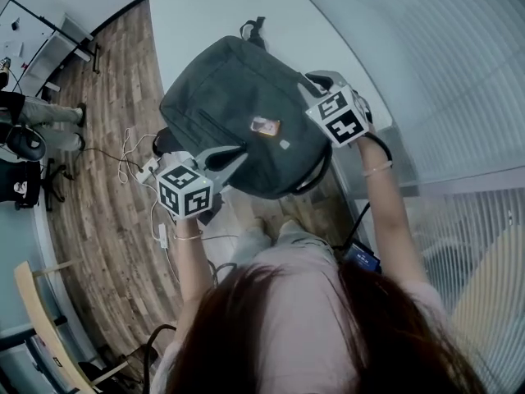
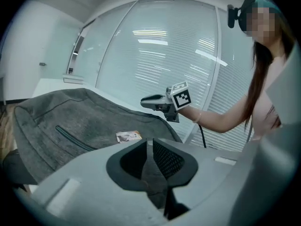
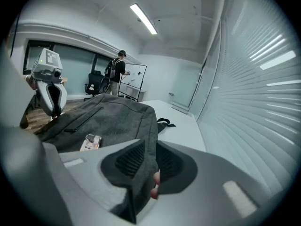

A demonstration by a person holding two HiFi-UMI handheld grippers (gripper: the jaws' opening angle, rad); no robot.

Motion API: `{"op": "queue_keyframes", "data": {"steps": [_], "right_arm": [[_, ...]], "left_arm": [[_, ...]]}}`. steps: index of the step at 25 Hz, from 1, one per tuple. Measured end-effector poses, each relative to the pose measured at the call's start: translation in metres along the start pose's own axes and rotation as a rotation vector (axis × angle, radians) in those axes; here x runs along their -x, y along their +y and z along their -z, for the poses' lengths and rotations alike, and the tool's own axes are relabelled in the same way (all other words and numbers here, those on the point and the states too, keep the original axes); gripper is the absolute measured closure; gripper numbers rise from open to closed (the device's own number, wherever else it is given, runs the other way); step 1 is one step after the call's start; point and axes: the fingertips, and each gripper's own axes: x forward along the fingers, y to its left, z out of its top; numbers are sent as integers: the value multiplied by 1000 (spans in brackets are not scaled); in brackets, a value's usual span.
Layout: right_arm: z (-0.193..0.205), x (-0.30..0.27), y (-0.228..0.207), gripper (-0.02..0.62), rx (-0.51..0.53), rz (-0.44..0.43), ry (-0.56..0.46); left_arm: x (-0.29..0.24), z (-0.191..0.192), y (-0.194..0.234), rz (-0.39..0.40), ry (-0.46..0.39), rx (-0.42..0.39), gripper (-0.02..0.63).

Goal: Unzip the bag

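Observation:
A dark grey backpack (image 1: 234,109) hangs lifted between both grippers, partly over the white table (image 1: 205,6). A small printed label (image 1: 265,125) sits on its front, and a zipped pocket (image 2: 75,138) runs across it. My left gripper (image 1: 225,161) is shut on the bag's near lower edge, with grey fabric pinched between its pads (image 2: 167,159). My right gripper (image 1: 310,84) is shut on the bag's right edge, where a fold of fabric (image 3: 143,159) passes between its jaws. In each gripper view the bag (image 2: 56,117) (image 3: 113,114) stretches away toward the other gripper (image 2: 157,101) (image 3: 51,93).
The white table (image 3: 181,124) runs beside a window wall with blinds (image 1: 459,72). A black strap (image 3: 164,122) of the bag lies on the table. Cables (image 1: 131,150) trail over the wood floor. A person (image 3: 120,72) stands far off by a whiteboard, near office chairs.

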Motion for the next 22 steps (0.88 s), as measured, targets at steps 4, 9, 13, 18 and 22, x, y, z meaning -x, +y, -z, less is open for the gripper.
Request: {"op": "queue_keyframes", "data": {"steps": [4,9,13,18,22], "right_arm": [[-8,4,9,523,-24,-5,-52],[-18,13,19,567,-22,28,-117],[-29,32,32,583,-21,49,-150],[-31,45,48,591,-46,58,-174],[-37,61,58,591,-69,85,-216]], "left_arm": [[3,-13,8,-94,-83,21,560],[12,-30,13,-197,-164,24,573],[24,-36,1,-232,-200,23,580],[31,-36,-3,-275,-221,11,592],[40,-41,-9,-306,-246,-12,596]]}}
